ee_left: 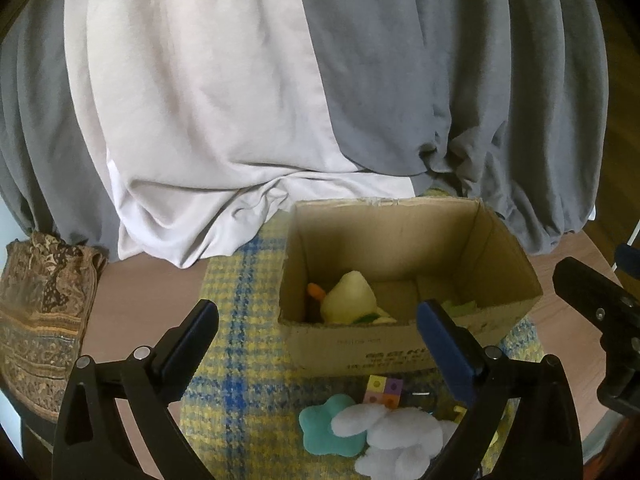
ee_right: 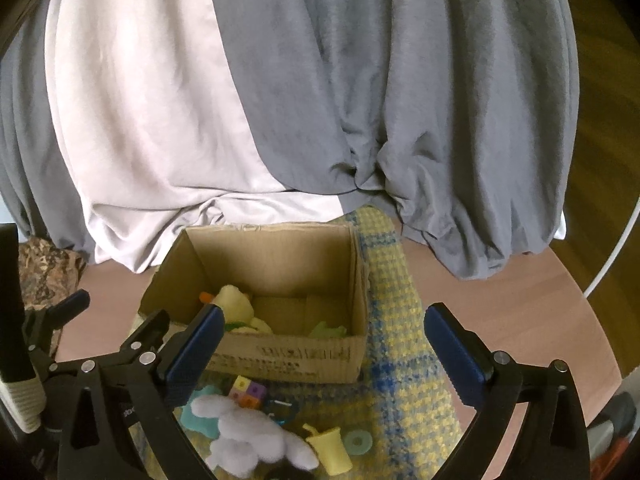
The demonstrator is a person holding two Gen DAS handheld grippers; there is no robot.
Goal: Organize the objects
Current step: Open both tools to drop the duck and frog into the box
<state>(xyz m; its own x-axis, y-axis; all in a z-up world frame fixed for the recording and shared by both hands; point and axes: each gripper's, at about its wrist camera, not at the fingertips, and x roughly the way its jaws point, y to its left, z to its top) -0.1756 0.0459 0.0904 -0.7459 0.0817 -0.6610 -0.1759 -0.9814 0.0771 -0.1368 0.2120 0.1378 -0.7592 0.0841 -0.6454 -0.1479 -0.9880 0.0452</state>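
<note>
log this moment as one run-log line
left gripper: open, empty | right gripper: open, empty | cardboard box: yellow plush inside | white plush: on plaid cloth

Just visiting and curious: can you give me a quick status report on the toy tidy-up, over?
Left gripper open, empty. Right gripper open, empty. Cardboard box holds a yellow plush; white plush, teal star, colored cube wait outside. Nothing blocking.

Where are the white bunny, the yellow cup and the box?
bunny (ee_right: 244, 436), right wrist view, on its fluffy body.
cup (ee_right: 334, 450), right wrist view, on its side wall.
box (ee_left: 360, 348), left wrist view, on its near outer wall.
</note>
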